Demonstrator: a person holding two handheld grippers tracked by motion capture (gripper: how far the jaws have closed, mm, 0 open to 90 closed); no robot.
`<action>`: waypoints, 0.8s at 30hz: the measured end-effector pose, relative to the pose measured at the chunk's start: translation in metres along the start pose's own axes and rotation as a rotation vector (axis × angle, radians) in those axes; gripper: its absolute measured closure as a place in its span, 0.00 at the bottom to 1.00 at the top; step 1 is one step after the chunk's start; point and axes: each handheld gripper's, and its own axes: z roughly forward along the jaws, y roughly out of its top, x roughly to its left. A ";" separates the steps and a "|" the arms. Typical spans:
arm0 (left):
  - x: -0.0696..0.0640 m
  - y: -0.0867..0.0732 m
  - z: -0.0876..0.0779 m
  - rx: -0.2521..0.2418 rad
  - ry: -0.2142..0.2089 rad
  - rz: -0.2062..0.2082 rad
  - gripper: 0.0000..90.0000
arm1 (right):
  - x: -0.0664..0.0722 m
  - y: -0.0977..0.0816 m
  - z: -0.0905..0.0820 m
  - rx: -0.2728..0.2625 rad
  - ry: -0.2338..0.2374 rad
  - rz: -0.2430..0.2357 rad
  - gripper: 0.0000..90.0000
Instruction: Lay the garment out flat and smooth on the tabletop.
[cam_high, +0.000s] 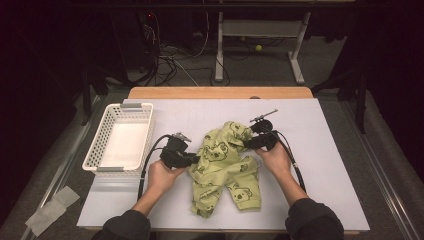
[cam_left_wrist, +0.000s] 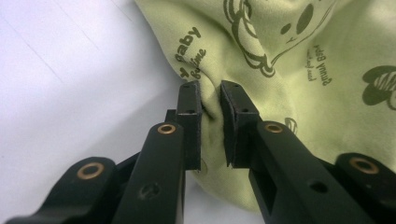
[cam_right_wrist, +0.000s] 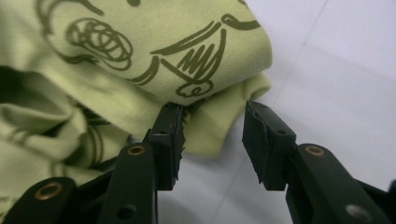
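At the far left a white basket (cam_high: 120, 137) waits on the white table cover (cam_high: 320, 150); right of it the left gripper (cam_high: 189, 160) has its jaws pinched on a fold at the left edge of the green baby trousers (cam_high: 225, 167), which lie crumpled mid-table. The right gripper (cam_high: 250, 142), at the garment's far right corner, stands partly open with a hem (cam_right_wrist: 219, 126) between its pads but not clamped. It should close on that hem before any pull, and both hands should then draw apart evenly so the cloth spreads flat.

Dark room, grey carpet (cam_high: 340, 60); white desk frame (cam_high: 260, 30), tangled cables (cam_high: 172, 62), yellow ball (cam_high: 258, 48)
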 end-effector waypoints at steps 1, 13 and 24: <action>0.001 0.000 0.001 0.000 -0.001 -0.003 0.84 | 0.000 0.000 0.004 0.004 0.000 0.007 0.68; 0.003 -0.004 0.003 -0.011 -0.013 -0.007 0.82 | -0.010 -0.006 -0.018 -0.021 -0.071 -0.056 0.98; 0.005 -0.005 0.004 -0.013 -0.019 -0.015 0.82 | -0.069 -0.034 -0.056 -0.057 -0.156 0.073 0.98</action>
